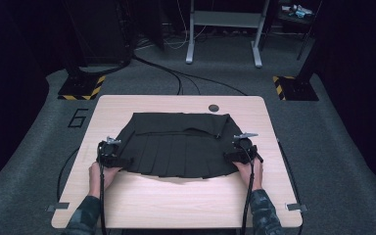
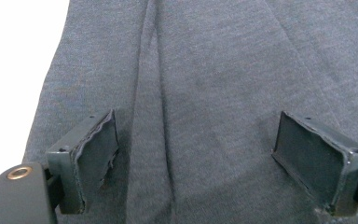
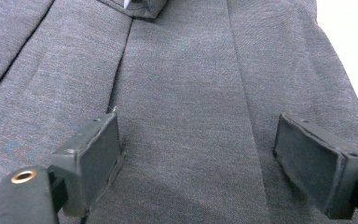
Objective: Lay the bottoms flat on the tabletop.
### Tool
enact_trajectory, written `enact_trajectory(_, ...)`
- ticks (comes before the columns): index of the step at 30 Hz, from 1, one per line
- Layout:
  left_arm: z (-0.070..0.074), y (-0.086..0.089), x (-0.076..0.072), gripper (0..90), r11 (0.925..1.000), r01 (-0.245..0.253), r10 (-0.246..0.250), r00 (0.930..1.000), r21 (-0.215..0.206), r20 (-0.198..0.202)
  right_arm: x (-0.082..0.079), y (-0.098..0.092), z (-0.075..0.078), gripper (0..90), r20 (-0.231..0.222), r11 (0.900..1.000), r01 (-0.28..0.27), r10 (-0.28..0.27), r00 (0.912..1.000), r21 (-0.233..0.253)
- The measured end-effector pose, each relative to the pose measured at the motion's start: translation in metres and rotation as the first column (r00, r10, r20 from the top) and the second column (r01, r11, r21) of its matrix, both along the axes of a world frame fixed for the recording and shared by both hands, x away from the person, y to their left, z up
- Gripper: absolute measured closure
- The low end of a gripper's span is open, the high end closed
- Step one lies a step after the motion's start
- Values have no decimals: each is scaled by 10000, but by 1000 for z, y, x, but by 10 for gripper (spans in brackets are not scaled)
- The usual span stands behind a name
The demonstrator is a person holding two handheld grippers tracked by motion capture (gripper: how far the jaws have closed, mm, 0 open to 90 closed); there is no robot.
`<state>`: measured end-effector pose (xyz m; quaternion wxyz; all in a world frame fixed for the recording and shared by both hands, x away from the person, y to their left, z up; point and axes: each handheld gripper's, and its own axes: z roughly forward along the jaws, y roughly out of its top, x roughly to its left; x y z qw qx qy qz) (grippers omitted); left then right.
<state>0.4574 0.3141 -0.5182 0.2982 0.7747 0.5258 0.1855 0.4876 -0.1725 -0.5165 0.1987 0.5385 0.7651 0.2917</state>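
A dark pleated skirt (image 1: pixel 178 144) lies spread flat on the light wooden table (image 1: pixel 176 200), hem toward the person. My left gripper (image 1: pixel 122 160) rests at the skirt's near left corner, and my right gripper (image 1: pixel 229 155) at its near right corner. In the left gripper view the left gripper (image 2: pixel 193 158) stands open, jaws wide apart over the grey pleated cloth (image 2: pixel 205 70). In the right gripper view the right gripper (image 3: pixel 198 161) is open too, with the fabric (image 3: pixel 182 74) lying flat between its jaws and a waistband end (image 3: pixel 137 7) at the top.
A round cable hole (image 1: pixel 213 107) sits at the table's far edge. Bare tabletop runs along the near side. Beyond the table are grey carpet, floor cables (image 1: pixel 176 76), a white desk frame (image 1: pixel 223 29) and hazard-striped stand bases (image 1: pixel 82 87).
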Motion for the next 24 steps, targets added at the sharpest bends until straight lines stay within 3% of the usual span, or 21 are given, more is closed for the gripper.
enact_trajectory(4, -1, 0, -7, 132, 10000, 12, -12, 9999, -42, 100, -8, 0, -2, 141, 173, 9997, 206, -209, 9996, 145)
enact_trajectory(14, -3, 2, -38, 134, 9998, 172, -171, 9995, -51, 267, -26, -1, -2, 142, 115, 10000, -39, 38, 9999, 64)
enact_trajectory(21, -4, 1, -63, 134, 9998, 189, -184, 9988, -97, 449, -45, -3, -4, 142, 320, 9998, -168, 165, 9994, 93)
enact_trajectory(24, -3, 3, -75, 134, 9995, 322, -320, 9991, -77, 283, -56, -4, -3, 142, 281, 9997, -217, 214, 9994, 99)
